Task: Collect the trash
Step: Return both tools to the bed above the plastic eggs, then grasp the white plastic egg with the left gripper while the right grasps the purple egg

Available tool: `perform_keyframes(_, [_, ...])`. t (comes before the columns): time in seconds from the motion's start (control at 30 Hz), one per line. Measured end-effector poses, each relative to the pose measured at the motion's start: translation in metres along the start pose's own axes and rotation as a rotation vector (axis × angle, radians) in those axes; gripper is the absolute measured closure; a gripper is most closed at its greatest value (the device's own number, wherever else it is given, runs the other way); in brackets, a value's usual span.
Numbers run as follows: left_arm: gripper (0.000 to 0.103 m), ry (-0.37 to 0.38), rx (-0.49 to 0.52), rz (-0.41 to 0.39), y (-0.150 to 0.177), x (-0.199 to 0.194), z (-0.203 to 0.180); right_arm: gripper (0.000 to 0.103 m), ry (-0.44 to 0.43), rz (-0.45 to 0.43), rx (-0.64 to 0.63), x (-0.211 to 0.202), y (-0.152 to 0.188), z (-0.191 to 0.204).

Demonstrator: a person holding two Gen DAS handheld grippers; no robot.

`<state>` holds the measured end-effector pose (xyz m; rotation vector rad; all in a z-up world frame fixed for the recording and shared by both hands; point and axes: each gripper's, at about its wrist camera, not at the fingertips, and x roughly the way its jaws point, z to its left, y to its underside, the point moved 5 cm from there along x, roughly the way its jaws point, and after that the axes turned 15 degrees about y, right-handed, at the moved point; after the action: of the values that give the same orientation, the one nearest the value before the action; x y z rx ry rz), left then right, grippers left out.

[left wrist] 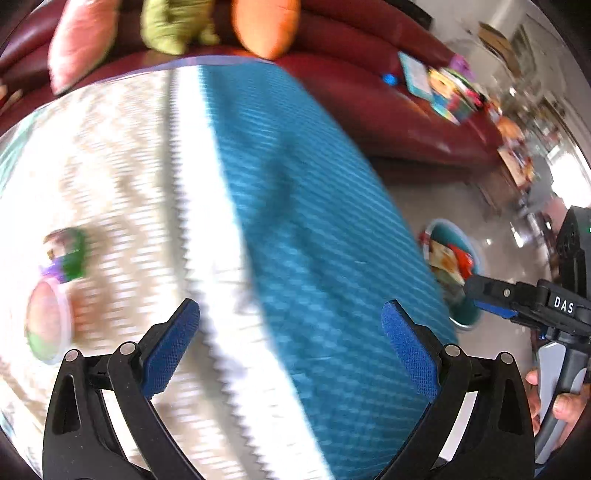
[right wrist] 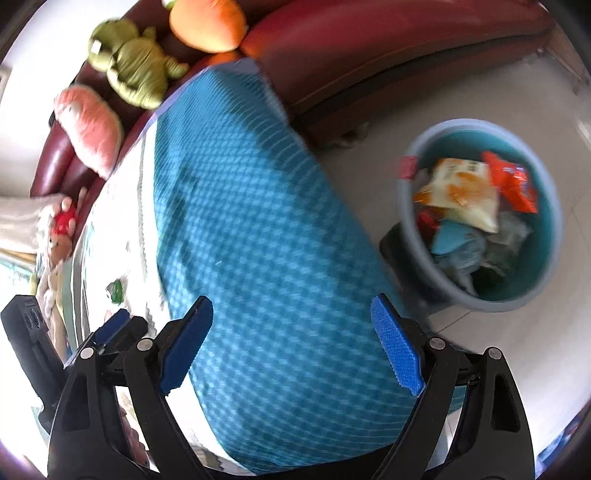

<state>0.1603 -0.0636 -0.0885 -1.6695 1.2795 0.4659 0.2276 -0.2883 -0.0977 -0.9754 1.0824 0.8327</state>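
Observation:
My left gripper is open and empty above a table with a teal and white cloth. A green and purple wrapper and a round pink lidded cup lie on the white part at the left, blurred. My right gripper is open and empty over the teal cloth; it also shows in the left wrist view. A grey bin on the floor at the right holds several wrappers. The bin also shows in the left wrist view.
A dark red sofa runs behind the table with an orange cushion, a green plush and a pink cushion. Books lie on the sofa. A doll lies at the left.

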Motion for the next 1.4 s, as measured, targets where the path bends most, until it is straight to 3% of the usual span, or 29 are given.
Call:
perform_keyframes(0.33, [0.004, -0.130, -0.083, -0.114, 0.012, -0.072, 0.098, 0.020, -0.011, 0.044, -0.144, 0.012, 0.012, 0.092])
perform_keyframes(0.4, [0.004, -0.176, -0.078, -0.110, 0.018, -0.078, 0.115, 0.020, -0.013, 0.051, -0.162, 0.014, 0.016, 0.103])
perform_keyframes(0.67, [0.005, -0.242, -0.097, -0.055, 0.034, -0.073, 0.155, 0.020, -0.021, 0.080, -0.214, 0.025, 0.024, 0.140])
perform_keyframes(0.83, [0.018, -0.276, -0.072, -0.046, 0.032, -0.064, 0.160, 0.020, -0.012, 0.094, -0.237, 0.030, 0.025, 0.158])
perform_keyframes(0.9, [0.036, -0.300, -0.048, -0.058, 0.031, -0.064, 0.160, 0.020, -0.007, 0.095, -0.255, 0.031, 0.025, 0.167])
perform_keyframes(0.97, [0.052, -0.288, -0.052, -0.080, 0.029, -0.070, 0.161, 0.020, -0.005, 0.095, -0.272, 0.033, 0.025, 0.178])
perform_keyframes(1.03, [0.052, -0.243, -0.087, -0.093, 0.025, -0.076, 0.168, 0.020, -0.004, 0.094, -0.304, 0.036, 0.024, 0.191])
perform_keyframes(1.4, [0.052, -0.186, -0.279, -0.199, 0.034, -0.146, 0.234, 0.020, -0.043, 0.088, -0.588, 0.057, 0.045, 0.308])
